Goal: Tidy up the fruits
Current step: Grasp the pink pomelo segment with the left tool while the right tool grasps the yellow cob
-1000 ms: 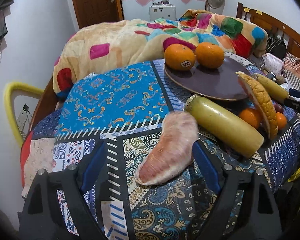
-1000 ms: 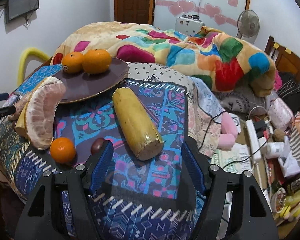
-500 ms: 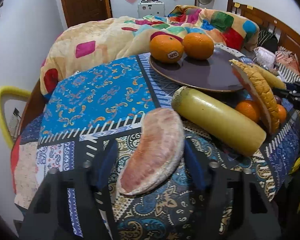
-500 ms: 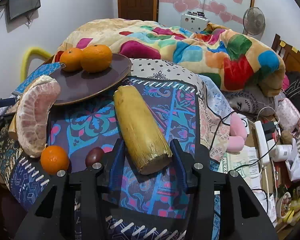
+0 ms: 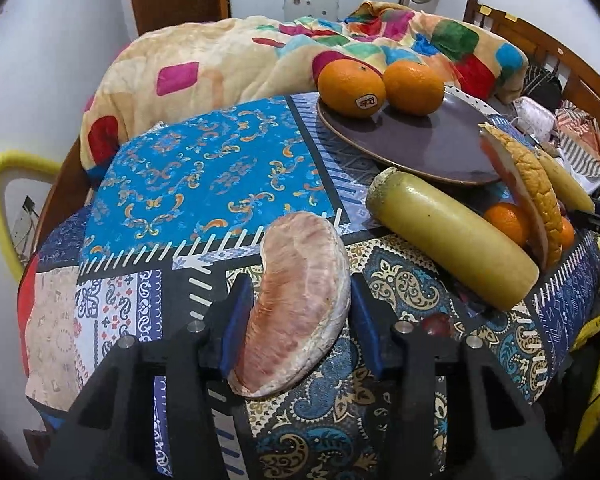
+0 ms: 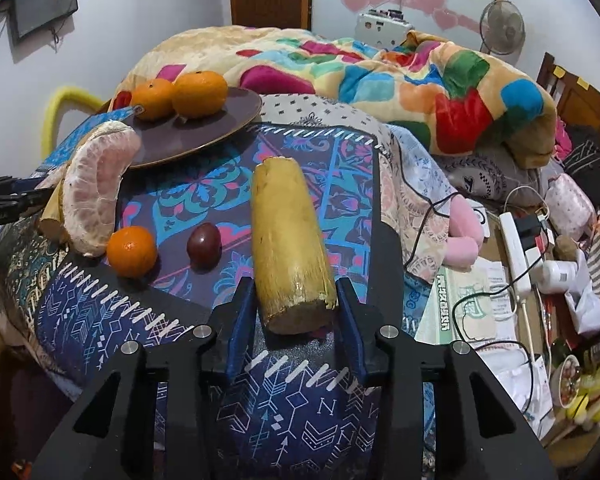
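My left gripper (image 5: 300,312) is shut on a peeled pink pomelo segment (image 5: 300,304) on the patterned cloth. My right gripper (image 6: 296,300) is shut on the near end of a yellow sugarcane piece (image 6: 288,240). A brown plate (image 5: 420,144) holds two oranges (image 5: 352,82); it also shows in the right wrist view (image 6: 204,128). A second pomelo piece (image 6: 96,192) leans by the plate. A small tangerine (image 6: 132,252) and a dark red fruit (image 6: 204,244) lie left of the sugarcane. Another sugarcane piece (image 5: 452,240) lies right of the left gripper.
A colourful blanket (image 6: 380,76) is heaped behind the table. A yellow chair back (image 5: 4,208) stands at the left. Cables, a power strip (image 6: 516,248) and clutter fill the floor to the right of the table edge.
Both grippers moved forward and closed: the left onto the pomelo segment, the right onto the sugarcane end.
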A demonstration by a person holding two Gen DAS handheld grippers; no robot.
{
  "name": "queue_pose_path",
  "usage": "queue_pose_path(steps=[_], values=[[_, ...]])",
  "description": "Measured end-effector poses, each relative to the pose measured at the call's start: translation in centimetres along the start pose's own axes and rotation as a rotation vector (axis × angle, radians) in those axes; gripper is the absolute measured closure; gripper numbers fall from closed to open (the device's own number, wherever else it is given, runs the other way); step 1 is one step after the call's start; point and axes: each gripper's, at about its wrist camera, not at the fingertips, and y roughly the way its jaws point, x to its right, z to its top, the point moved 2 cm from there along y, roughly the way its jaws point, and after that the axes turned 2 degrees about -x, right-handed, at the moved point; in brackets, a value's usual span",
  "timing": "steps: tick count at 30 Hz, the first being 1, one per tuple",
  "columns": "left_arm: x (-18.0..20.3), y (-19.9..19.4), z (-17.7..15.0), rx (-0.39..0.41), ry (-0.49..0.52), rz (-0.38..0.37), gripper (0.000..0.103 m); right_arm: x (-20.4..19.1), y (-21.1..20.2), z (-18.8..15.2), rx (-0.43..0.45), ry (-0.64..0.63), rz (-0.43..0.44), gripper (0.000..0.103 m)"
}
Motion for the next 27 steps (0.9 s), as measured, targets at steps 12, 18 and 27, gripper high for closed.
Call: queue_pose_path(steps=[12,18,27], values=[[-0.2,0.8,1.3,-0.04,0.056,-0.053,0.053,-0.2,3.3,3.2,-0.017,-0.013,0.029,0.065],[-0.2,1.3,1.8,-0.03,0.056,-0.059,0.053,-0.8,4.0,4.0,-0.007,-0.032,0.015,0.066],[0.4,0.7,1.9,-0.009,0.063,-0.011,0.06,-1.1,2.7,3.8,0.03,-0.017,0.012,0.068]])
